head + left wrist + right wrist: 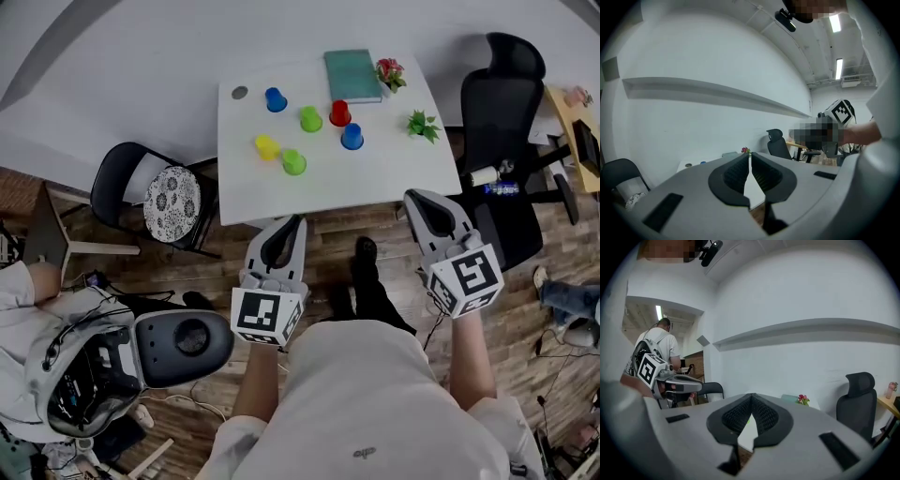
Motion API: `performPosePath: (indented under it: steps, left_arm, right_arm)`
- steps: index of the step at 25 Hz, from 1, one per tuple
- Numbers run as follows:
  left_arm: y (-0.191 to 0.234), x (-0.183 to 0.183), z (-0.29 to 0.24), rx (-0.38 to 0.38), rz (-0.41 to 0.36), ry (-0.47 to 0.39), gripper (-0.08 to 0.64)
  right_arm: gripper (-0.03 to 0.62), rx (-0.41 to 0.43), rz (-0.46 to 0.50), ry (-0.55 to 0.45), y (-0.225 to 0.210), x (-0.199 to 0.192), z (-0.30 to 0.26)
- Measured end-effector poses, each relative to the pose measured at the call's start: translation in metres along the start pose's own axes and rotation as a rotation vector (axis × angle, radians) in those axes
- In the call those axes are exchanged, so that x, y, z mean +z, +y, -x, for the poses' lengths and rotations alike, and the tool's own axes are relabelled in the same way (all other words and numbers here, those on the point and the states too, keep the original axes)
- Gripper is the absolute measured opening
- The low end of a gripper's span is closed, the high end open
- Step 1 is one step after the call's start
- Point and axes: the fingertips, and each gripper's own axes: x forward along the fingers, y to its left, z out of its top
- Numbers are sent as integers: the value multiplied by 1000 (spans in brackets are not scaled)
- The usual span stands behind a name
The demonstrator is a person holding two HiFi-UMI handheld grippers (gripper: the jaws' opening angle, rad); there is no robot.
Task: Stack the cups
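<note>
Several small cups stand apart on the white table (394, 169): two blue cups (276, 99) (352, 137), two green cups (310, 119) (293, 162), a red cup (339, 113) and a yellow cup (267, 147). My left gripper (298, 221) is shut and empty, held just short of the table's near edge. My right gripper (410, 198) is also shut and empty, at the near right corner. In the left gripper view the jaws of the left gripper (749, 154) meet tip to tip; in the right gripper view the right gripper (751, 397) shows the same.
A green book (352, 75), a red flower pot (389, 72) and a small green plant (423, 124) sit at the table's far right. A black office chair (502, 141) stands to the right, a black chair with a patterned cushion (172, 202) to the left.
</note>
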Motion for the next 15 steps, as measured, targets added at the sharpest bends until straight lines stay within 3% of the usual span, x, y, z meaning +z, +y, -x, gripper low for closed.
performPosePath:
  steps: [9, 15]
  left_arm:
    - [29, 4, -71, 72, 14, 41, 31]
    - [50, 6, -101, 146, 20, 53, 31]
  right_arm:
    - [8, 83, -23, -24, -63, 12, -64]
    - [8, 160, -9, -30, -83, 18, -105]
